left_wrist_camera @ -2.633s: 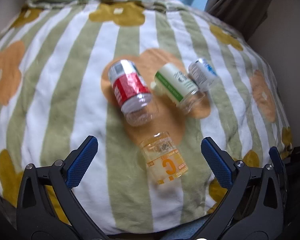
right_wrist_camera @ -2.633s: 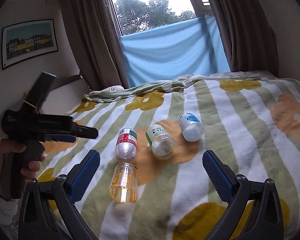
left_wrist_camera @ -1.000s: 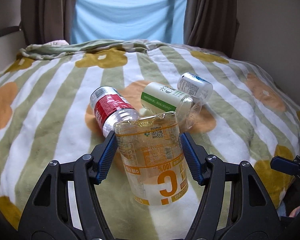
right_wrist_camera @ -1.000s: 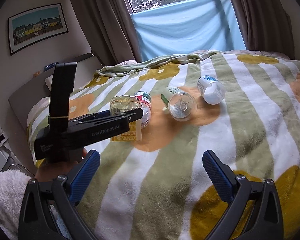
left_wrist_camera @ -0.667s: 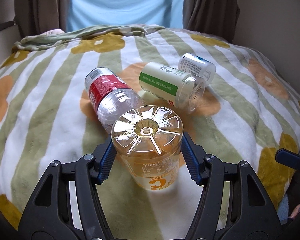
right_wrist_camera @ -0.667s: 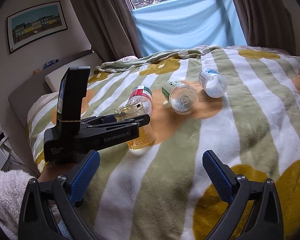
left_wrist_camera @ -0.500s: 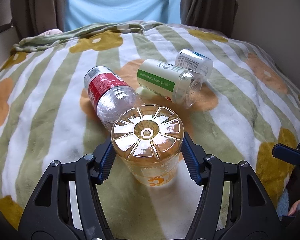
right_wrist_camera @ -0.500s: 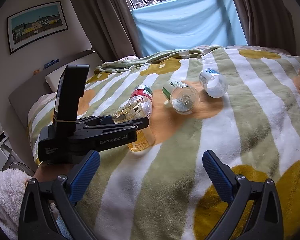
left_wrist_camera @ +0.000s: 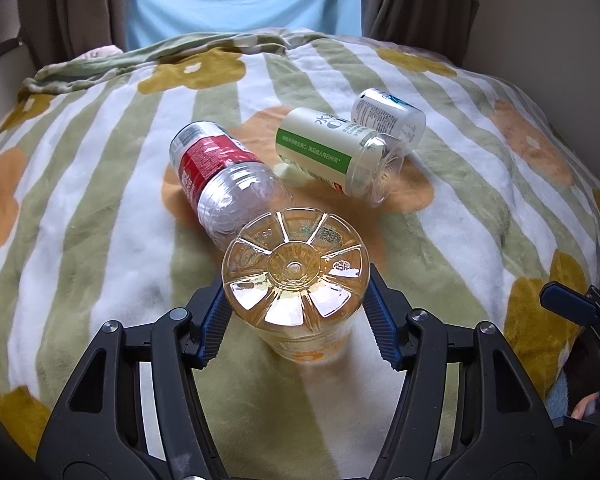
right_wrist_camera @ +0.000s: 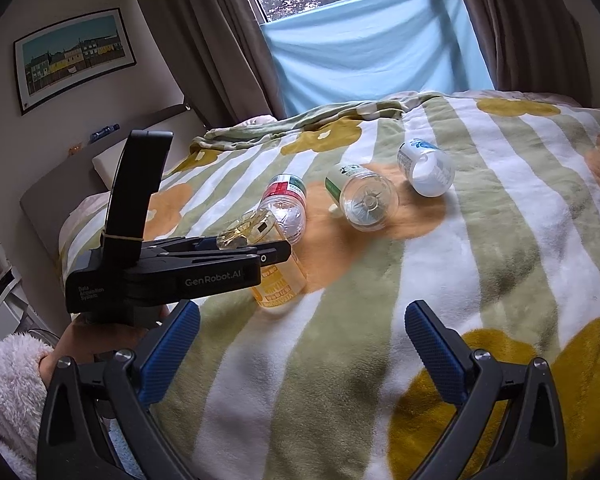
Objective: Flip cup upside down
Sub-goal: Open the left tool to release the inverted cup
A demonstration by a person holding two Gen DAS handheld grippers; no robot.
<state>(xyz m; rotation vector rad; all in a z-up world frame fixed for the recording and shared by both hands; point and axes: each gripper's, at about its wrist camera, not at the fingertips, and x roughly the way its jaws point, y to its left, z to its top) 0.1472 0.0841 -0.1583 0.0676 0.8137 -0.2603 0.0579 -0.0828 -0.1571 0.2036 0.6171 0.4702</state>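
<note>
Tilting further base-up, orange cup (left_wrist_camera: 296,280) lower in left tongs (left_wrist_camera: 296,312).

Striped floral blanket (left_wrist_camera: 80,208), four cut-bottle cups (left_wrist_camera: 352,152)

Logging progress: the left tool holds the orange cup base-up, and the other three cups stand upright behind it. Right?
Not quite. The left tool does hold the orange cup base-up, but the other three cups lie on their sides, as the left wrist view shows.
</note>
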